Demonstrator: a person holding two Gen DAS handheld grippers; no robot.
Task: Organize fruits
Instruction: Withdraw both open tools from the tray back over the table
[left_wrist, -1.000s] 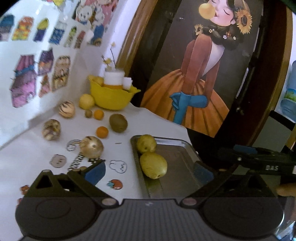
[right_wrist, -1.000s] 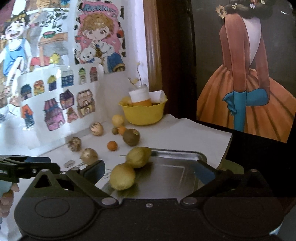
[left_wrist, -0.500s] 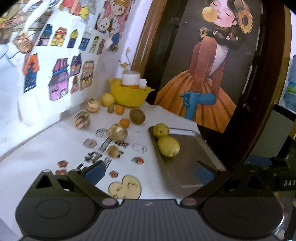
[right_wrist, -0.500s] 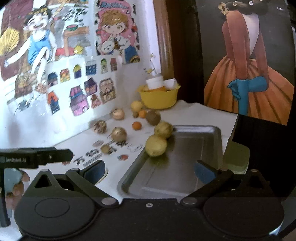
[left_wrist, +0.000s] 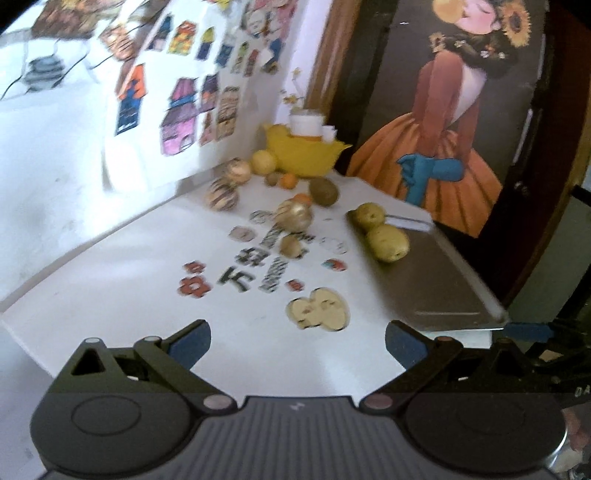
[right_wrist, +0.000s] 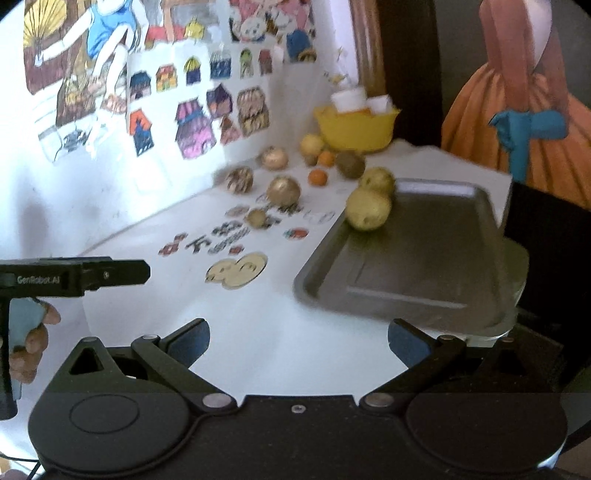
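A grey metal tray (left_wrist: 436, 284) (right_wrist: 424, 266) lies at the table's right with two yellow pears (left_wrist: 388, 242) (right_wrist: 367, 208) at its far end. Loose fruits lie on the white table: a kiwi (left_wrist: 323, 190) (right_wrist: 350, 163), small oranges (left_wrist: 288, 180) (right_wrist: 317, 177), a lemon (left_wrist: 263, 161), striped and golden balls (left_wrist: 293, 216) (right_wrist: 283, 190). My left gripper (left_wrist: 297, 341) is open and empty above the table's near edge. My right gripper (right_wrist: 298, 339) is open and empty, near the tray's front corner. The left gripper's body (right_wrist: 74, 275) shows in the right wrist view.
A yellow bowl (left_wrist: 303, 151) (right_wrist: 356, 127) holding white cups stands at the back by the wall. Stickers (left_wrist: 319, 308) cover the tabletop. Posters hang on the wall at left; a dark framed painting (left_wrist: 443, 110) stands behind the tray.
Both grippers have pulled back from the fruits and tray; more of the near tabletop shows now. Both stay open and empty.
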